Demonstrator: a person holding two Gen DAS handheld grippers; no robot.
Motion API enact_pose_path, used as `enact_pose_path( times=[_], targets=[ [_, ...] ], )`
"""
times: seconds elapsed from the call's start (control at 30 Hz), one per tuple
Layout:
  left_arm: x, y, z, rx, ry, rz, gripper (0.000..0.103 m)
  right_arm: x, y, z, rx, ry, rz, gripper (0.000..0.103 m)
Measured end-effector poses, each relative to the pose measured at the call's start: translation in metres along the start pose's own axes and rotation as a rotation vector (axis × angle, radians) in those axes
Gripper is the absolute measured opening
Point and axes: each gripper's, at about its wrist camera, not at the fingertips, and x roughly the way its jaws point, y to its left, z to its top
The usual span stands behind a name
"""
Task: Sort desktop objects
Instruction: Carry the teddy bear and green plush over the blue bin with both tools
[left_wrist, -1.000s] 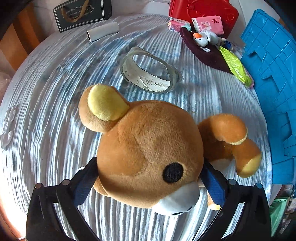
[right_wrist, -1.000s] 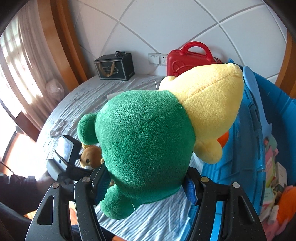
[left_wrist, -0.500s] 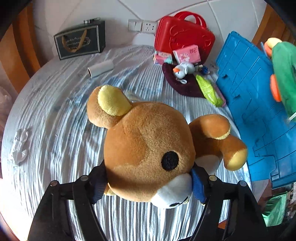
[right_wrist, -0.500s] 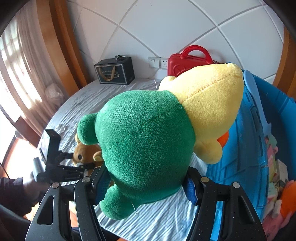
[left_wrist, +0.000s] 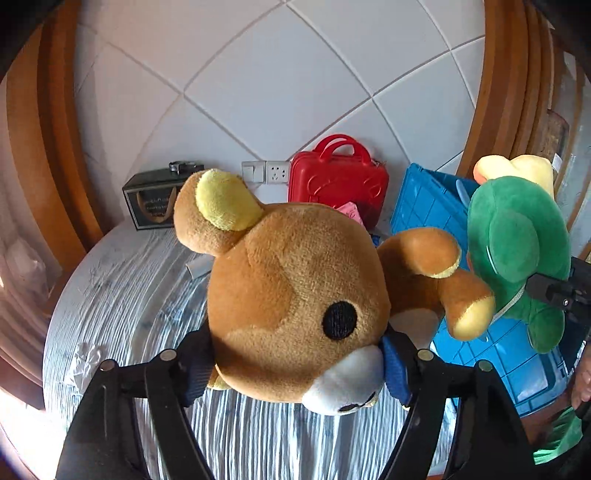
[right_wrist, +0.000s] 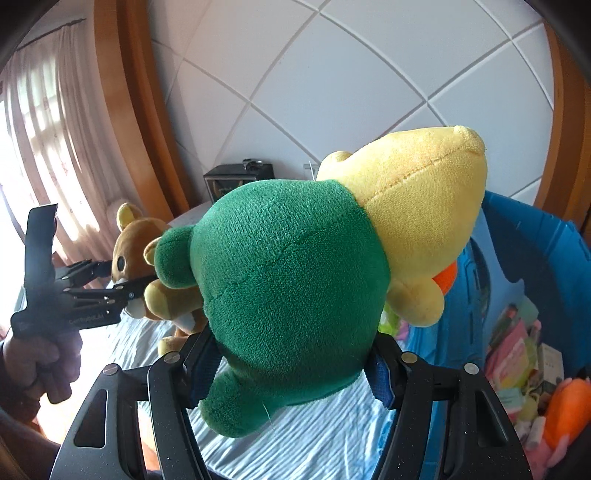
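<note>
1. We are starting from the left tool (left_wrist: 295, 363), whose blue pads are clamping the head of the brown bear (left_wrist: 295, 302). The bear is hanging clear above the bench (left_wrist: 122, 291), to the left of the blue crate (left_wrist: 424, 206).
2. We are judging the bear light and very soft: the plush is dimpling under the pads, so a grip across the widest part of the head is holding best. The limbs are dangling loose and look too floppy to take hold of.
3. We are moving right to the right tool (right_wrist: 291, 365), which is clamped on the green body of the green-and-yellow plush (right_wrist: 295, 280). That toy is held in the air just beside the blue crate, at its left edge.
4. We are judging this plush equally light and squashy, and not fragile. Its round green body is giving the pads a full, even bite; the short fur may be slipping a little under a loose grip.
5. We are seeing toys already lying inside the blue crate.
</note>
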Motion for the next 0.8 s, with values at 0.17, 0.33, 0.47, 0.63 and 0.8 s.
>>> enact_pose_path(
  times=[0.17, 0.33, 0.47, 0.63, 0.8],
  targets=[
    [-0.018, -0.031, 0.023, 0.033, -0.052, 0.028, 0.075, -0.028, -0.021, 0.003, 0.002, -0.066, -0.01, 0.067],
    [-0.025, -0.068, 0.041, 0.085, -0.066, 0.07, 0.075, -0.053, -0.053, -0.005, 0.036, -0.118, -0.033, 0.067],
    [-0.031, -0.097, 0.055, 0.123, -0.077, 0.109, 0.075, -0.071, -0.079, -0.013, 0.067, -0.151, -0.056, 0.067],
    [-0.032, -0.135, 0.077, 0.174, -0.109, 0.123, 0.075, -0.089, -0.114, -0.022, 0.105, -0.18, -0.098, 0.068],
    [-0.026, -0.177, 0.099, 0.235, -0.156, 0.078, 0.075, -0.101, -0.149, -0.028, 0.15, -0.191, -0.15, 0.068]
  ],
)
